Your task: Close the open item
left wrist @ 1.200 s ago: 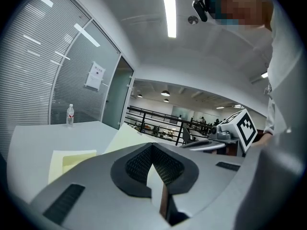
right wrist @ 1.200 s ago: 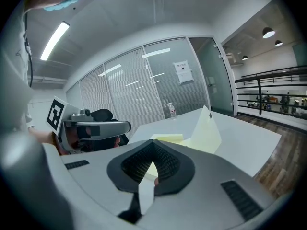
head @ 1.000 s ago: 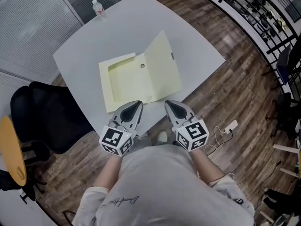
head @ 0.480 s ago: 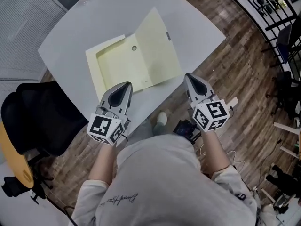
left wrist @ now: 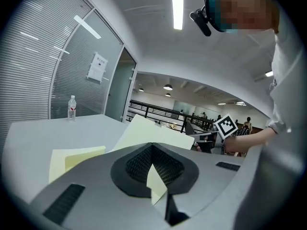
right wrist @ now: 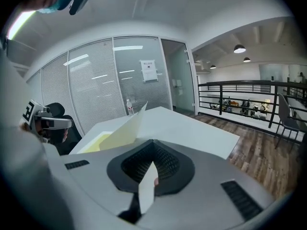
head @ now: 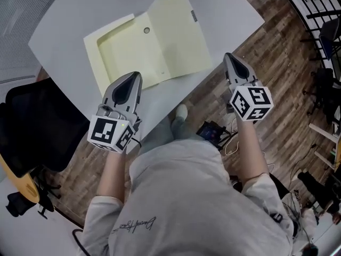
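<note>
A pale yellow file box lies open on the white table [head: 74, 15]. Its shallow tray [head: 125, 49] is on the left, and its lid [head: 178, 31] is folded out to the right and tilted up. My left gripper [head: 130, 79] is shut, its tip over the tray's near edge. My right gripper [head: 230, 58] is shut and hangs over the floor just off the table's right edge, beside the lid. In the left gripper view the lid [left wrist: 148, 131] rises past the left gripper [left wrist: 152, 148]. In the right gripper view the lid [right wrist: 125, 124] stands edge-on ahead of the right gripper [right wrist: 153, 143].
A water bottle [left wrist: 71, 108] stands at the table's far corner. A black chair [head: 37, 127] is at the table's left. Cables and a dark device [head: 213, 133] lie on the wood floor by the person's foot. A railing [right wrist: 240, 99] runs at the right.
Both grippers have spread apart. The left one went left, to the tray's near edge. The right one swung right, off the table's edge. The folder now sits higher in the head view.
</note>
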